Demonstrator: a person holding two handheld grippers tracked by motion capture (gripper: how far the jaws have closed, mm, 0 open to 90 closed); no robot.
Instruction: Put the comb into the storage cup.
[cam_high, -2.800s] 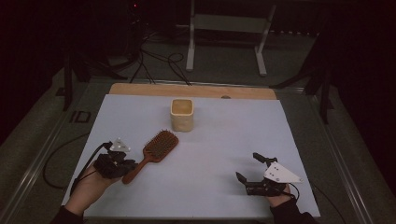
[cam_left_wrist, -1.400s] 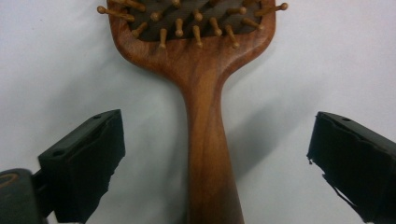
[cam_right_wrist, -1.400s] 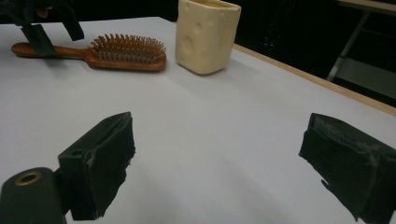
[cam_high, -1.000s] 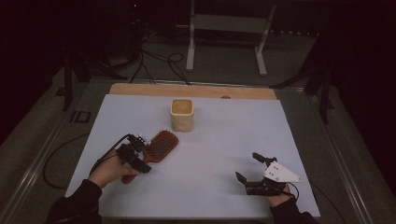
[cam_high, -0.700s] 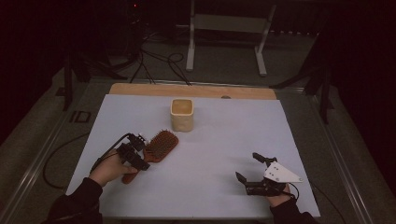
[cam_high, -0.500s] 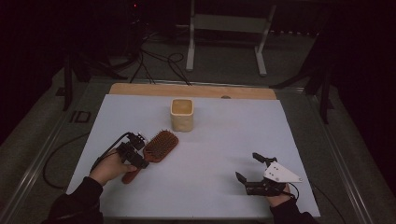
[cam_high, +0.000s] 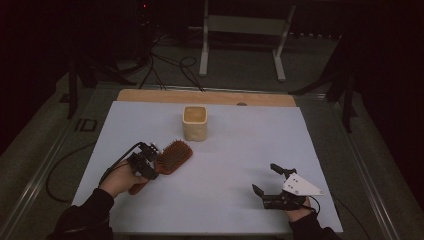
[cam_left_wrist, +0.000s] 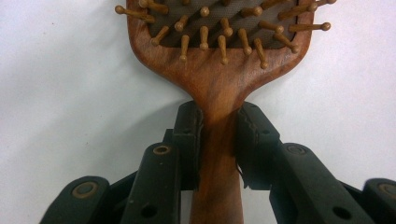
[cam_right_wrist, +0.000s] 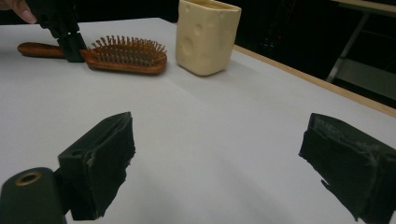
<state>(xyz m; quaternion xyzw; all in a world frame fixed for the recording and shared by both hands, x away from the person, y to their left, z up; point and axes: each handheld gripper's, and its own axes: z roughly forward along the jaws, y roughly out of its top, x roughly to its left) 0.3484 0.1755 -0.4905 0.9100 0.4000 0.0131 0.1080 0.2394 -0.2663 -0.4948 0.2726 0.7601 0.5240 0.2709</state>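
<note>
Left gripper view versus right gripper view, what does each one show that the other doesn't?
The left gripper view gives a close look at the left tool shut on the hairbrush at its handle, just below the head. The right gripper view takes in the cream cup, the table's wooden far edge and the right tool hanging open over bare surface. Both share the hairbrush, bristles up, and the white table.

Looks like a darkened lab or recording studio rather than a home. A white sheet laid over a wooden tabletop inside a metal-framed bench, black cables trailing across a grey floor, a pale metal stand behind, all else in blackness. Staged props only: a wooden hairbrush and a cream cup.
</note>
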